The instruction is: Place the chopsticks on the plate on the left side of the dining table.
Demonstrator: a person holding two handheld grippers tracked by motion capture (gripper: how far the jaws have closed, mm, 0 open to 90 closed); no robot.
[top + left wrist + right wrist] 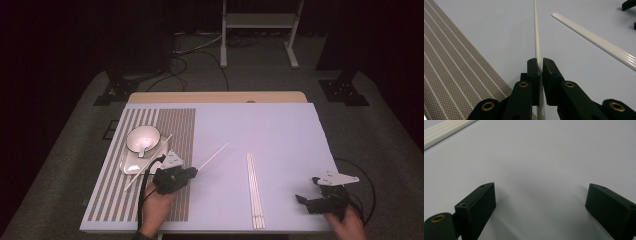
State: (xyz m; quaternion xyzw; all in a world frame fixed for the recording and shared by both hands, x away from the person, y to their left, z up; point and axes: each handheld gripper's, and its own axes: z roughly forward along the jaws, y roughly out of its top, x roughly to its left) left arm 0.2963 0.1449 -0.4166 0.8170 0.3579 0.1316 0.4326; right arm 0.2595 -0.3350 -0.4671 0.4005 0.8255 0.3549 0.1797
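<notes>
We've got the left tool (540,68) clamped tight on a single white chopstick (536,37) at lower centre-left, pinched near one end so it clears the tabletop (280,130), while the right tool (540,202) idles wide open at lower right.

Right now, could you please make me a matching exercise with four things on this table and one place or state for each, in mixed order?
Things:
1. left gripper
2. right gripper
3. bundle of chopsticks
4. white bowl

Places or states:
A. lying together on the plain white surface, between the two grippers
B. jaws wide apart, nothing between them
C. resting on the small white tray over the striped mat
D. jaws closed on a single chopstick

Pairs: 1-D, 2-B, 3-A, 4-C
</notes>
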